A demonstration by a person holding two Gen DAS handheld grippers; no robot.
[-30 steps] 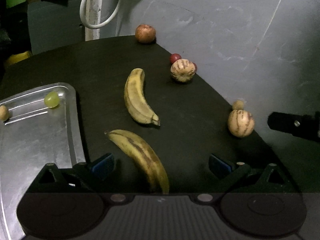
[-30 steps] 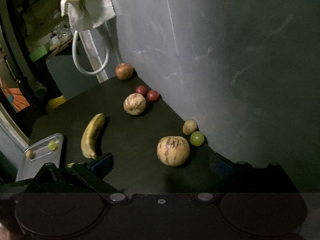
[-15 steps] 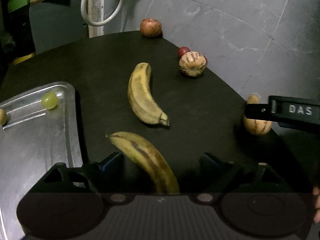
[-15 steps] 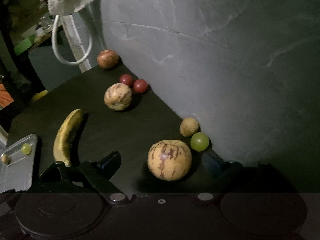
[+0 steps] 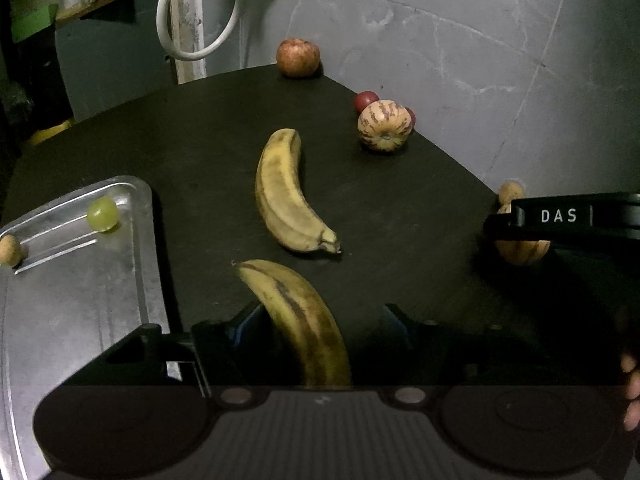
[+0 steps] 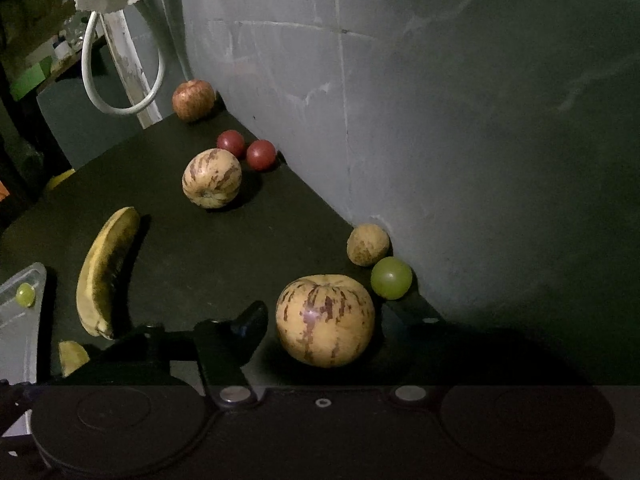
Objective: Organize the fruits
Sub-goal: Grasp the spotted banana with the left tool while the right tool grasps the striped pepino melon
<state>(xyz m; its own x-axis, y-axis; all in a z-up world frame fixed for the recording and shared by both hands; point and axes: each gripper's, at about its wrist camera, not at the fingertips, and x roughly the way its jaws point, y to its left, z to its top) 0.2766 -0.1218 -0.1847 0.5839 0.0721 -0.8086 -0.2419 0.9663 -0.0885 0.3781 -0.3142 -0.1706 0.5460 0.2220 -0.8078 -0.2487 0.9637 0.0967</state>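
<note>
The left gripper (image 5: 320, 320) is closing around the near banana (image 5: 298, 316), which lies on the dark table (image 5: 200, 140) between its jaws; the left pad is at the peel, the right pad apart from it. The right gripper (image 6: 324, 320) is closing around the near striped melon (image 6: 325, 320), pads not yet pressing. A second banana (image 5: 282, 196) lies beyond. The metal tray (image 5: 72, 288) holds a green grape (image 5: 102, 213).

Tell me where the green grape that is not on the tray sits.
In the right wrist view the green grape sits against the wall, between the small brown fruit and the striped melon.
</note>
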